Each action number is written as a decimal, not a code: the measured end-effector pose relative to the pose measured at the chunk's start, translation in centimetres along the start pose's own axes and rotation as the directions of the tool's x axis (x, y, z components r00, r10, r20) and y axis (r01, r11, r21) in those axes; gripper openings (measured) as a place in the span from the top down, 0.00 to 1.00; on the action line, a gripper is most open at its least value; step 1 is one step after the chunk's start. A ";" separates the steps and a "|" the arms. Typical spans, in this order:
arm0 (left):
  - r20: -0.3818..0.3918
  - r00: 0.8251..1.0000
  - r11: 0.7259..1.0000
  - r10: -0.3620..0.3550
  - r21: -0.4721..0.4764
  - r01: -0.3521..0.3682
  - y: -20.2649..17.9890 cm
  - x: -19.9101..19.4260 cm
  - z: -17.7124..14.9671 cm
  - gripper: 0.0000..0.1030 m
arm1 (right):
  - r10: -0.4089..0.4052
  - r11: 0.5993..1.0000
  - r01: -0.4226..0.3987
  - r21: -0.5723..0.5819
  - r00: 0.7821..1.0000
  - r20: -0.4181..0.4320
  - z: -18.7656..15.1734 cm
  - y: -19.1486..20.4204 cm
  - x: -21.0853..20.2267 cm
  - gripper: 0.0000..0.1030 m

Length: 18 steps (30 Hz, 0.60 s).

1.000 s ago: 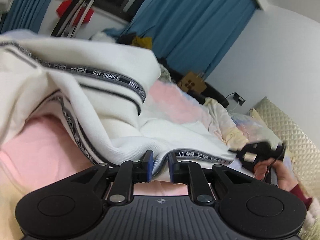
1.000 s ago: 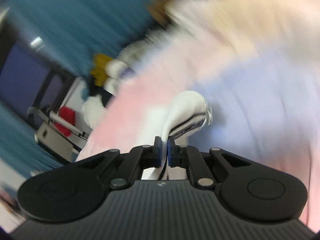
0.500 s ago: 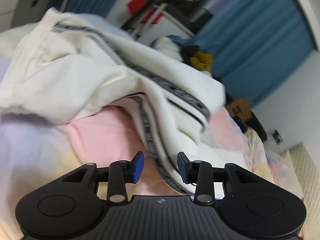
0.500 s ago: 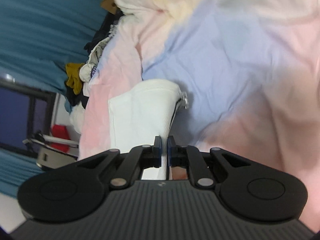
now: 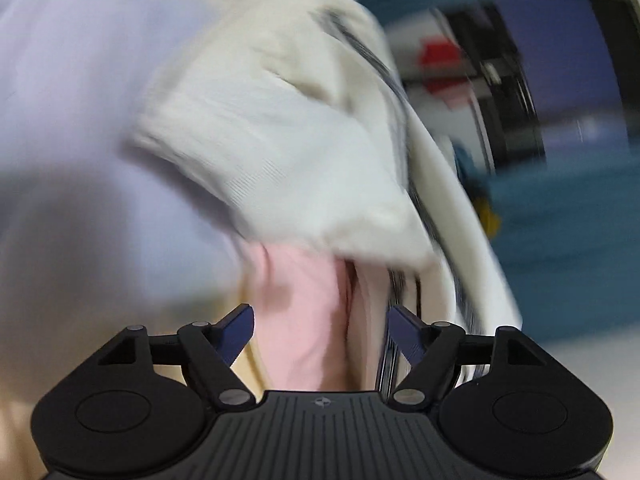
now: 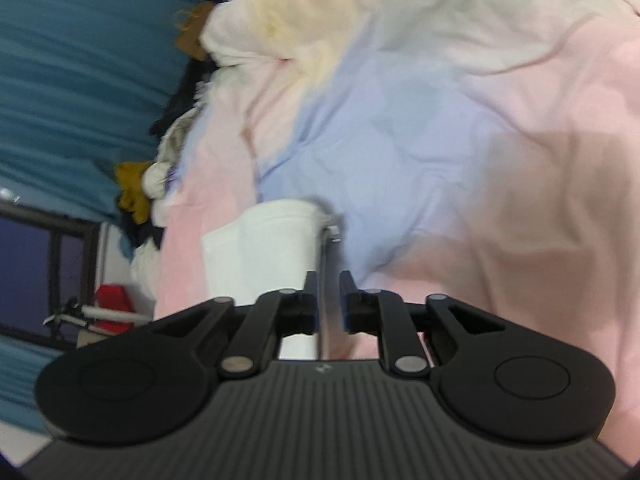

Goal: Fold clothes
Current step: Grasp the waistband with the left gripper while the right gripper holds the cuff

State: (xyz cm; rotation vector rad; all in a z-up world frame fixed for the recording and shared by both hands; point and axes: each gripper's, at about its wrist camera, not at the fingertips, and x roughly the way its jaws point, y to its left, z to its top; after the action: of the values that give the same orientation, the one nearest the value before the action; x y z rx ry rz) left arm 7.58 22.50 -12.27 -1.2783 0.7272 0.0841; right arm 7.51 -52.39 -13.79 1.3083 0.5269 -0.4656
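The left gripper (image 5: 322, 330) stands wide and holds nothing, over the pink bedsheet (image 5: 296, 312). The white garment (image 5: 280, 132) lies crumpled just beyond it. The right gripper (image 6: 329, 298) is narrowly parted beside the garment's folded edge.

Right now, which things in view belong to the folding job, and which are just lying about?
Job:
white garment
left hand-held gripper, open
right hand-held gripper, slightly open

Lying about:
pastel bedspread
blue curtain
mustard cloth
red object
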 end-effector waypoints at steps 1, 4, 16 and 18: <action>0.019 1.000 0.998 -0.012 -0.064 0.013 0.8 -0.1 0.7 0.27 | -0.007 1.000 0.007 0.018 1.000 -0.002 0.1 -0.2 0.1 0.65; 0.076 0.997 0.981 -0.032 -0.189 0.046 2.2 -0.1 2.2 0.27 | 0.002 1.000 -0.001 0.017 1.000 -0.015 0.3 -0.2 1.4 0.44; 0.173 0.985 0.988 -0.020 -0.145 0.046 1.9 1.3 5.5 0.82 | 0.057 0.997 -0.060 -0.043 0.996 -0.062 0.8 0.7 7.4 0.45; 0.193 0.981 0.990 -0.035 -0.127 0.060 1.5 0.4 5.9 0.86 | 0.056 0.995 -0.057 -0.083 0.998 -0.018 0.8 1.0 7.7 0.57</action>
State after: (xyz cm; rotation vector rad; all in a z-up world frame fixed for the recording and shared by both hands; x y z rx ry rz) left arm 9.82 28.06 -13.10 -1.3925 0.5333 0.2162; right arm 14.27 -53.23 -17.52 1.2445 0.5163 -0.3830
